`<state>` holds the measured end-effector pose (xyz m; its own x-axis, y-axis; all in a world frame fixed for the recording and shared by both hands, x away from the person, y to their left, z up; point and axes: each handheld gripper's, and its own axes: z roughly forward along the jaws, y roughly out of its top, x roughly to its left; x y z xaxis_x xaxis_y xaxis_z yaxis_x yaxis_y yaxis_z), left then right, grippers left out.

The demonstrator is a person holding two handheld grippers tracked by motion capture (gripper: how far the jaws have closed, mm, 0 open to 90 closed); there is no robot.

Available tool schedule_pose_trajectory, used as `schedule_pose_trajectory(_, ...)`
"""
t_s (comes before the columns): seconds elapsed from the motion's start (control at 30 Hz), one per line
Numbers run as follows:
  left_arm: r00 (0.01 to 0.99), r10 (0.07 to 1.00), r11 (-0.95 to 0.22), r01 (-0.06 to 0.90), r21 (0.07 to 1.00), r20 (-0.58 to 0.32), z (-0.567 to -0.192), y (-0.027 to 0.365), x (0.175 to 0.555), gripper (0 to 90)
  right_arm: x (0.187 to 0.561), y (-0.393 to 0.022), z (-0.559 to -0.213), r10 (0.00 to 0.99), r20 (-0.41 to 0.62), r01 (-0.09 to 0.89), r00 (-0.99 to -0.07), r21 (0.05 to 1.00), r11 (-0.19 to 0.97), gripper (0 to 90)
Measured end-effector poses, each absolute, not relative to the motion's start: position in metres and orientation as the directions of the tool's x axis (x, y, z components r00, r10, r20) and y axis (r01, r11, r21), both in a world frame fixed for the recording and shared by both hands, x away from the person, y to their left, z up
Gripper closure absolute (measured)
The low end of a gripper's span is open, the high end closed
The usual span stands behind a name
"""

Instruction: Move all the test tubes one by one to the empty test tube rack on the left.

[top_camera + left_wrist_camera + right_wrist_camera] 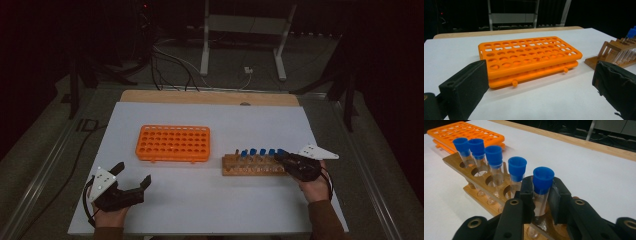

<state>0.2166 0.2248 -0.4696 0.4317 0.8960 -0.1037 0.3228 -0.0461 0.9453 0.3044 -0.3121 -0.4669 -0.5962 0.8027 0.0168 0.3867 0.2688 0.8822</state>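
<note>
Blue-capped glass tube (pixel 541 192) between black tongs (pixel 541 197)

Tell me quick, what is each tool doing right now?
Left tool: open, holding nothing, near the orange rack.
Right tool: closed on the blue-capped tube at the end of the wooden rack.

Little tube with a blue cap in the wooden rack

The test tube (pixel 541 195) is clear glass with a blue cap on top. It stands up straight in the end hole of the brown wooden rack (pixel 456 161), low in the middle of the right gripper view. Two black pads press on its sides, just under the cap. Four more blue-capped tubes (pixel 495 167) stand in a row behind it, going toward the upper left of the frame. In the high view the rack (pixel 250 167) sits right of the middle.
</note>
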Motion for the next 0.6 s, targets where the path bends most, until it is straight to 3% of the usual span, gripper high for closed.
schedule_pose_trajectory(0.6,0.459,0.886,-0.083,0.315,0.945,-0.074,-0.469,0.216,0.217,1.3,0.299,-0.318,-0.453,0.813,0.058,0.382,-0.580,0.900,0.208,77.0)
